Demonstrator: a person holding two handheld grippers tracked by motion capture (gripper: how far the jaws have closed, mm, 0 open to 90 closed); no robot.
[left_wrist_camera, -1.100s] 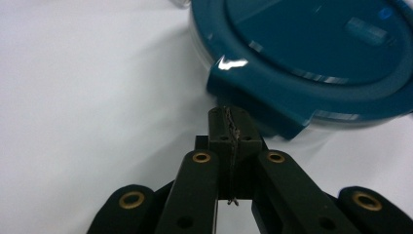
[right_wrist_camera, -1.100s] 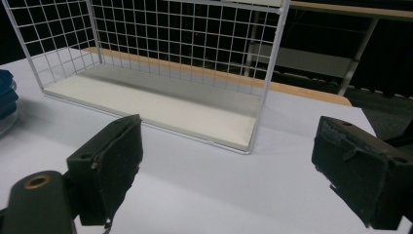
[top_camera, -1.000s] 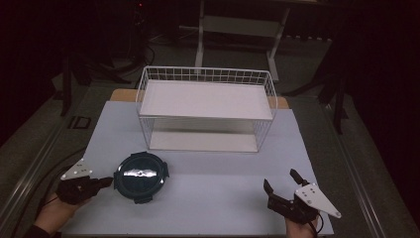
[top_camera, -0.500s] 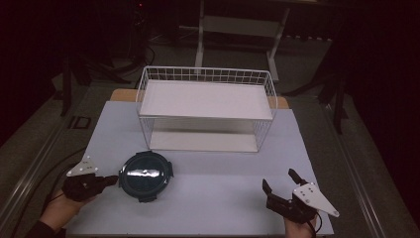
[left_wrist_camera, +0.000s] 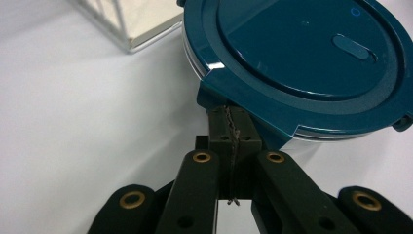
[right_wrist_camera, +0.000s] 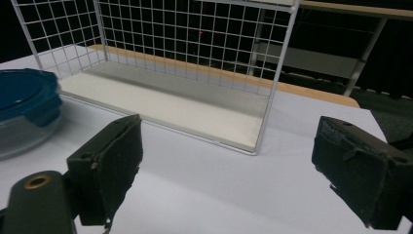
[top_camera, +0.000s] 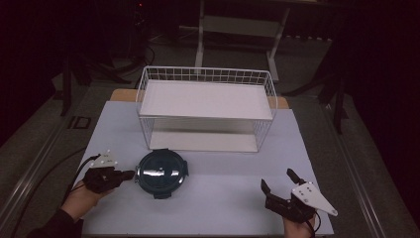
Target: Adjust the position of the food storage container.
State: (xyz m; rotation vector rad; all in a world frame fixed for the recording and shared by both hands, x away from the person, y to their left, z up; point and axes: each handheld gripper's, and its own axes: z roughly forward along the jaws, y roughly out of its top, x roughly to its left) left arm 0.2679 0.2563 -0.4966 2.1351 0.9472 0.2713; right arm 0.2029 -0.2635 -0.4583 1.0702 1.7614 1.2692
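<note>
On the worktop [top_camera: 223, 198] a wire rack [top_camera: 205, 106] stands at the far middle. The lidded container [top_camera: 162, 172] sits just before the rack's left front corner. The left hand-held gripper [top_camera: 130, 174] touches the container's left side. The right hand-held gripper [top_camera: 277, 181] is at the near right corner, well apart from both.

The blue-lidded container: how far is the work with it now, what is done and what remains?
Done: the container stands on the table, just in front of the wire rack. In hand: the left gripper has its jaws shut and its tips touch a side tab of the lid; whether it pushes or grips the tab cannot be told. The right gripper waits open, holding nothing. Left: probably lifting the container onto the rack, which bears nothing yet.
</note>
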